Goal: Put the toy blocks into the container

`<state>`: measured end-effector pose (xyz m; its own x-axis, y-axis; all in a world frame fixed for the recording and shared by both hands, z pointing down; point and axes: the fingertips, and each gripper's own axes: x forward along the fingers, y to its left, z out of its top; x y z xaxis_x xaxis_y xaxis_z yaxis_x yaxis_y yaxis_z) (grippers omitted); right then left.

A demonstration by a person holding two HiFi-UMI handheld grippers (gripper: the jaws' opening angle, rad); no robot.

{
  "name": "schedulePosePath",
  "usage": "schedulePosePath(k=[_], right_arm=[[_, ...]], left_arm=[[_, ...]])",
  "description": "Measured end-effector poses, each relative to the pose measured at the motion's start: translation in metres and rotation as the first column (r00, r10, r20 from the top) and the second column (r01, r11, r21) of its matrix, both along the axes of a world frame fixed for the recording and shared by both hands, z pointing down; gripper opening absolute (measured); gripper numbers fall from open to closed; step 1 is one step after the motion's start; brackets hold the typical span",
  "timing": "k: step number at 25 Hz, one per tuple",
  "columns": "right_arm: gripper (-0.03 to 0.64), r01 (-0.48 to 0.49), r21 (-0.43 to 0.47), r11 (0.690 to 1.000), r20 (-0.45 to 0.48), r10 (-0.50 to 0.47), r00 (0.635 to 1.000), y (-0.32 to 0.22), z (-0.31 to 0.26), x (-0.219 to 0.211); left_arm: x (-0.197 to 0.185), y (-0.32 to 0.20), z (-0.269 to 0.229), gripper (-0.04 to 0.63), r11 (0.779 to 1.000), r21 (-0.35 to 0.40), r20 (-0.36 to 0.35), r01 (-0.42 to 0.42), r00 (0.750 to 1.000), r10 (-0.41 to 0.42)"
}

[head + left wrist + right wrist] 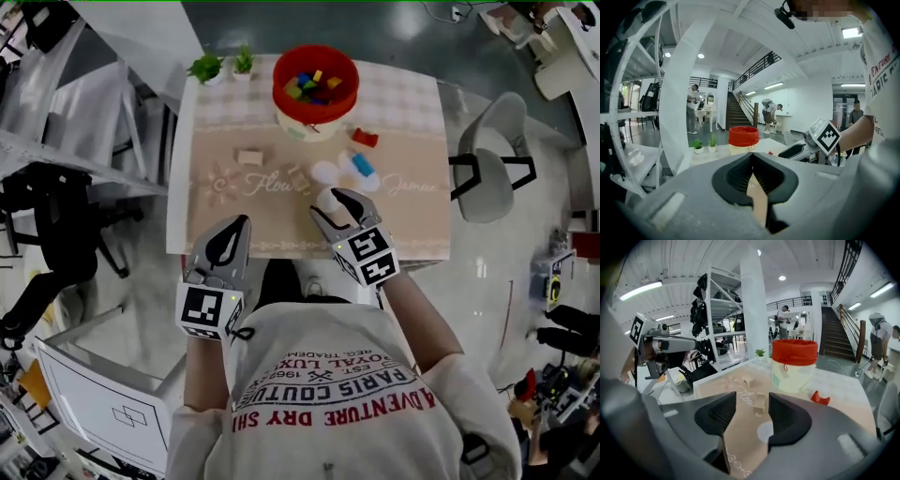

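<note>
Some blocks (312, 86) lie in our container (285, 97) at twelve o'clock; loose blocks (249, 157) remain mid-table (412, 141). Left gripper (242, 223) pressed together, right gripper (327, 201) spread, both empty.

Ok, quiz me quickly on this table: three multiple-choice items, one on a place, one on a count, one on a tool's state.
1. Where is the red block relative to the container? A inside it; B on the table beside it; C on the floor.
2. How many potted plants stand at the table's far corner? A one; B two; C four.
3. The right tool's jaws are: A apart, empty; B shut on a block; C shut, empty.
B, it lies by the container's base; B, two pots show; A, a clear gap, nothing between.
</note>
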<state>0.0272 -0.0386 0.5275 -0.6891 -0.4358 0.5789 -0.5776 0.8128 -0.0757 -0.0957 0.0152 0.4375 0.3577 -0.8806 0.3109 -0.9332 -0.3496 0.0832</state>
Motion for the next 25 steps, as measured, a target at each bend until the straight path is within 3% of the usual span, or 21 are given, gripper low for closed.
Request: schedulePosePath(k=[3,7,12,20,25], right_arm=[[0.195,-0.013,-0.102,0.995,-0.033,0.010,0.999,-0.013,0.029,-0.014],[0.195,-0.034,-0.170,0.985,-0.111,0.015,0.994,-0.022,0.068,-0.027],[0.196,-0.073,-0.202,0.977,-0.199,0.032,0.979,-0.036,0.108,-0.037],[0.184,-0.145,-0.218,0.965,-0.263,0.085,0.961,-0.041,0.128,-0.044],[0.150,-0.124,-0.218,0.968,-0.294,0.056,0.954,-0.039,0.132,-0.042]], left_arm=[[-0.008,-0.024,0.014,0.005,0.997,-0.025,0.009,-0.077,0.997,0.078],[-0.021,-0.048,0.033,0.005,0.990,-0.053,0.025,-0.134,0.990,0.135],[-0.040,-0.070,0.059,0.005,0.984,-0.121,-0.012,-0.131,0.991,0.131],[-0.053,-0.080,0.064,0.005,0.989,-0.094,-0.086,-0.114,0.991,0.106],[-0.053,-0.072,0.067,0.005,0.989,-0.108,-0.085,-0.104,0.992,0.095]])
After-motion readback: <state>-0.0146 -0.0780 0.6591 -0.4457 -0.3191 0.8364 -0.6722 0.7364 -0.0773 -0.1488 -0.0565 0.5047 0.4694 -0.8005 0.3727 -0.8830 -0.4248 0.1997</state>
